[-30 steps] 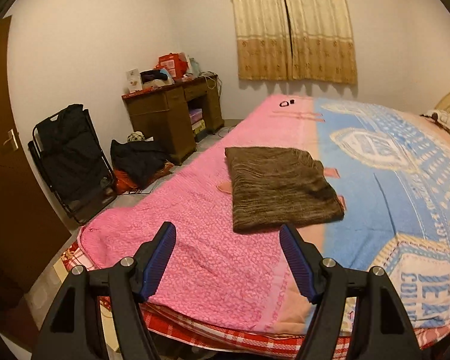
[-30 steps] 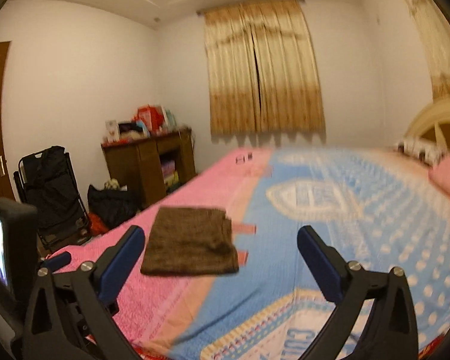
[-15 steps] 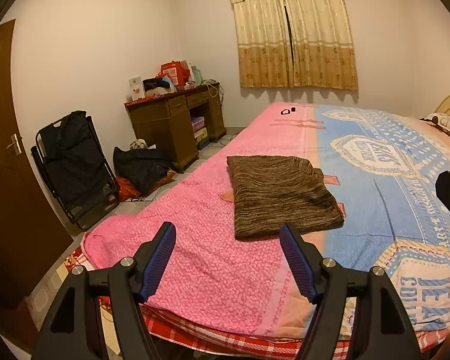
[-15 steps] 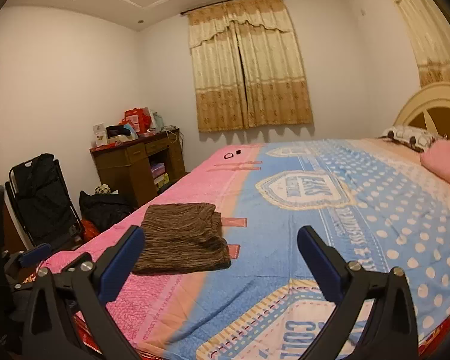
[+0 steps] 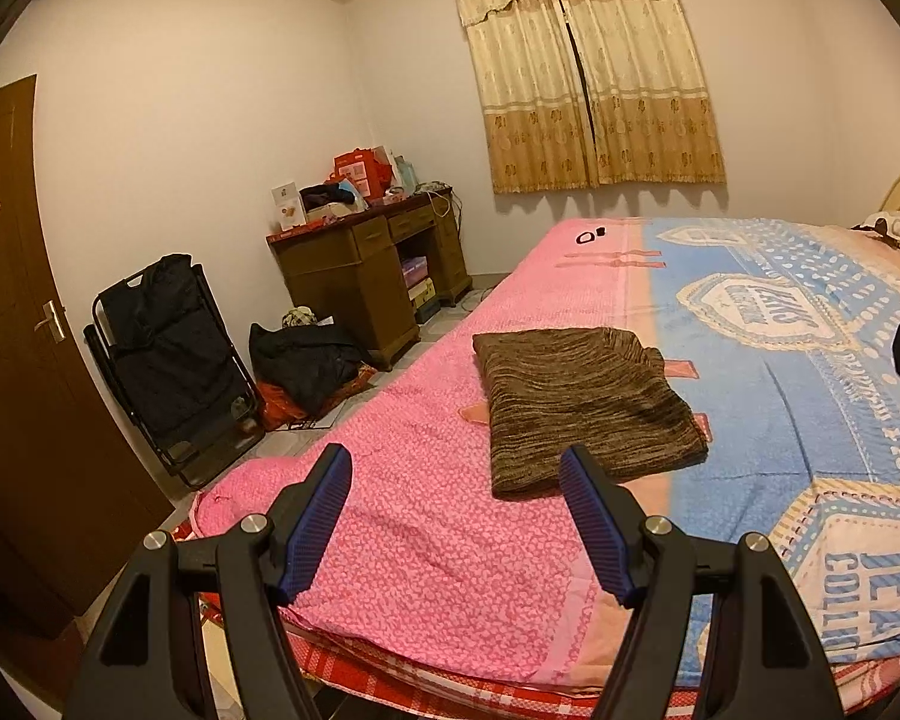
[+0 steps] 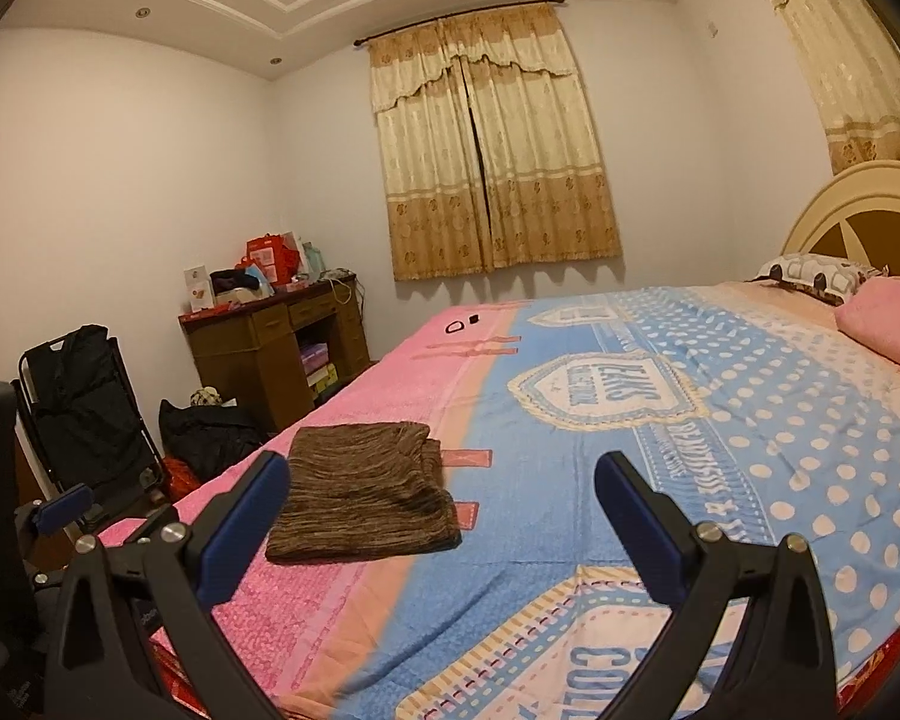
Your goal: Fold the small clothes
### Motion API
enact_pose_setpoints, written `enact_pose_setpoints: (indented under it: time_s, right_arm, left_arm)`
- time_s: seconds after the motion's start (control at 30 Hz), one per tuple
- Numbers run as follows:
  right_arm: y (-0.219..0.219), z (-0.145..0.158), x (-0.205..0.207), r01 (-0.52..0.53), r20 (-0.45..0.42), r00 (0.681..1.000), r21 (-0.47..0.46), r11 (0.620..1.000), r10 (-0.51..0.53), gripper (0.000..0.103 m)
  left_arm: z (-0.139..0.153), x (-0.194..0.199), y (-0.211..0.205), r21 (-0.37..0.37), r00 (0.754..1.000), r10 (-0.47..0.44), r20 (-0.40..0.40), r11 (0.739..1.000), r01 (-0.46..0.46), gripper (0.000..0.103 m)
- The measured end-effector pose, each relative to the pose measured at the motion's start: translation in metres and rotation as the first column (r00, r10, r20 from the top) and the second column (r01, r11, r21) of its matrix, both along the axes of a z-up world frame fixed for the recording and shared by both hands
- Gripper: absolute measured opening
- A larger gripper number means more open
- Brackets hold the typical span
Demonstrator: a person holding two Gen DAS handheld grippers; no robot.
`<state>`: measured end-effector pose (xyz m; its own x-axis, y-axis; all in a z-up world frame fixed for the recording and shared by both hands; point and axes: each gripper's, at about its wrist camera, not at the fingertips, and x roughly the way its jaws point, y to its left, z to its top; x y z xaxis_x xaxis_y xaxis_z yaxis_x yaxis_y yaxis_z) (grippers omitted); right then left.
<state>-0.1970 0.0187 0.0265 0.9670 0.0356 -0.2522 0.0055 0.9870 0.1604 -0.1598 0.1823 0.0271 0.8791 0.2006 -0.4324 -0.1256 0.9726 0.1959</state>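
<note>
- Two blue-padded fingers (image 5: 324,516) of the left gripper (image 5: 456,525) stand well apart in the left wrist view, with nothing between them.
- Just beyond them a folded brown garment (image 5: 582,408) lies flat on the bed (image 5: 426,540), on the pink side of the cover beside the blue part.
- At that view's right edge, a dark bit of the other tool shows, too little to read.
- Past the bed stand a wooden desk (image 5: 354,264), a black folding chair (image 5: 174,354) and closed curtains (image 5: 588,78).
- In the right wrist view, the right gripper (image 6: 441,528) has its fingers (image 6: 636,534) spread wide and empty above the cover.
- Ahead and left of centre, the garment (image 6: 360,498) sits near the left finger, not touching it.
- A pink pillow (image 6: 888,318) rests by the headboard (image 6: 858,210).
</note>
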Motion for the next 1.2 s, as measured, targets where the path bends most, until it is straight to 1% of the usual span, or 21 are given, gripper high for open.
enact_pose_setpoints:
  time_s: [0.17, 0.53, 0.7, 0.97, 1.2]
  right_arm:
    - [0.000, 0.001, -0.004, -0.001, 0.021, 1.000, 0.003, 1.000, 0.001, 0.103]
    - [0.005, 0.005, 0.001, -0.016, 0.017, 1.000, 0.004, 1.000, 0.016, 0.103]
    - [0.013, 0.003, 0.003, -0.034, 0.010, 0.999, -0.024, 0.999, 0.034, 0.103]
    - [0.014, 0.000, 0.004, -0.031, 0.007, 0.999, -0.022, 0.999, 0.031, 0.103]
    - [0.013, -0.001, 0.004, -0.031, 0.000, 1.000, -0.021, 0.999, 0.031, 0.103]
  left_arm:
    - [-0.003, 0.002, -0.001, 0.020, 1.000, 0.011, -0.010, 1.000, -0.010, 0.073]
    - [-0.005, 0.008, 0.004, -0.023, 0.999, -0.002, -0.049, 1.000, 0.001, 0.073]
    - [-0.008, 0.010, 0.006, -0.028, 0.998, -0.001, -0.065, 1.000, -0.001, 0.073]
    - [-0.009, 0.012, 0.008, -0.034, 0.997, 0.000, -0.073, 0.999, -0.003, 0.073]
    - [-0.014, 0.014, 0.013, -0.082, 0.996, -0.048, -0.081, 0.996, 0.041, 0.073]
